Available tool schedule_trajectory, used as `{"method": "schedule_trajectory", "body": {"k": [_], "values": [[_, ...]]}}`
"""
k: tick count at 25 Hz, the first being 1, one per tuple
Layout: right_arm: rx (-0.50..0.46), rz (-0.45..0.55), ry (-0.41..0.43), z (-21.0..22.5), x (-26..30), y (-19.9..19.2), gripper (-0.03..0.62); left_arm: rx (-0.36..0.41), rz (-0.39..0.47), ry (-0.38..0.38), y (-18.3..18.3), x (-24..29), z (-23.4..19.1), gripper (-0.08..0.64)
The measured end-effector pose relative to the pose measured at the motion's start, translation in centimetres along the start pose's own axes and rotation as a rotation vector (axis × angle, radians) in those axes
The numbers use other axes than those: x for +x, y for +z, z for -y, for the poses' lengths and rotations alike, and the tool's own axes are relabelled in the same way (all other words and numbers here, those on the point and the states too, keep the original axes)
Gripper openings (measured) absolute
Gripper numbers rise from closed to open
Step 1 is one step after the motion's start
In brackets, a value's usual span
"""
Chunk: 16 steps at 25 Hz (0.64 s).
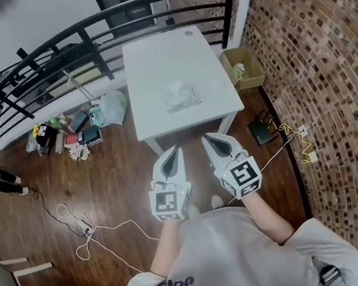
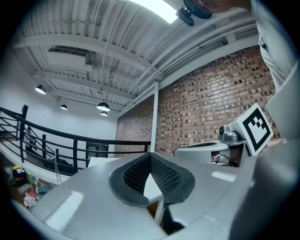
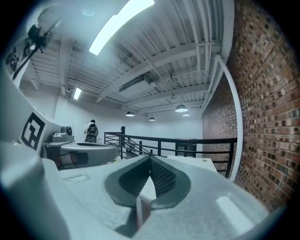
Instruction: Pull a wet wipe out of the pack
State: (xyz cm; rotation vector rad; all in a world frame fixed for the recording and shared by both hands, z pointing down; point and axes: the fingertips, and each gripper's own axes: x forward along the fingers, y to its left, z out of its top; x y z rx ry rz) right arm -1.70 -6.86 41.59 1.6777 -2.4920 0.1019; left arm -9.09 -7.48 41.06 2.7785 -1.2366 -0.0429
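The wet wipe pack (image 1: pixel 181 97), pale and crinkled, lies near the middle of a white table (image 1: pixel 155 58). Both grippers hang in front of the table's near edge, well short of the pack. In the head view my left gripper (image 1: pixel 178 149) and my right gripper (image 1: pixel 206 138) point toward the table, side by side. The left gripper view shows my left gripper (image 2: pixel 150 157) with its dark pads meeting at the tips and nothing between them. My right gripper (image 3: pixel 150 160) looks the same in its own view, shut on nothing. Neither gripper view shows the pack.
A black railing (image 1: pixel 89 40) runs behind and left of the table. Bags and clutter (image 1: pixel 74 129) lie on the wooden floor at its left. A cardboard box (image 1: pixel 243 68) stands at the table's right by the brick wall (image 1: pixel 324 56). Cables (image 1: pixel 86 231) trail across the floor.
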Motion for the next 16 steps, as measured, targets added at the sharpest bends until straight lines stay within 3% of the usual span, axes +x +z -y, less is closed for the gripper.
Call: {"method": "schedule_trajectory", "body": {"k": [16], "values": [[0.012, 0.017, 0.025, 7.8, -1.4, -1.1, -0.008, 0.028, -0.018, 0.036, -1.1, 6.5, 3.9, 0.015]]}}
